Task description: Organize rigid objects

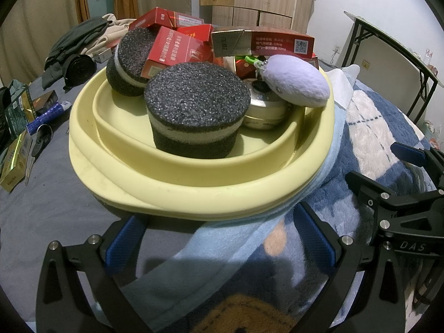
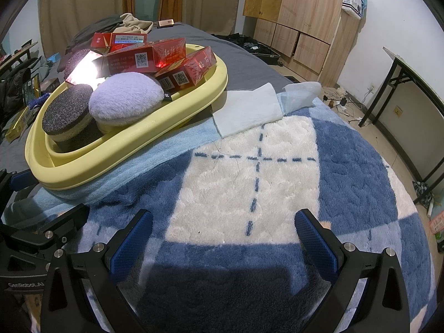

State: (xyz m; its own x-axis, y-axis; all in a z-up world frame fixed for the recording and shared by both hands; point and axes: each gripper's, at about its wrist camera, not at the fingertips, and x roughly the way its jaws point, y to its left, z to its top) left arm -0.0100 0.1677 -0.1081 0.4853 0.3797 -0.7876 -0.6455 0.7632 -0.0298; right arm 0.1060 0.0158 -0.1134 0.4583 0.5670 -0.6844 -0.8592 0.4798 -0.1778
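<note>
Piled into the yellow basin point(image 1: 194, 194) at twelve o'clock for tidiness: boxes point(image 1: 177, 50), sponges point(image 1: 194, 111), puff point(image 1: 297, 80); left gripper point(image 1: 219, 241) and right gripper point(image 2: 222, 238) both wide, empty.

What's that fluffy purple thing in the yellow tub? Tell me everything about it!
The fluffy purple thing is a round, flattish plush pad, pale lilac and fuzzy, with a small black tag at one edge. It lies tilted in the yellow tub, propped on a round tin, beside a dark sponge and leaning near the red boxes. No claw touches it.
</note>
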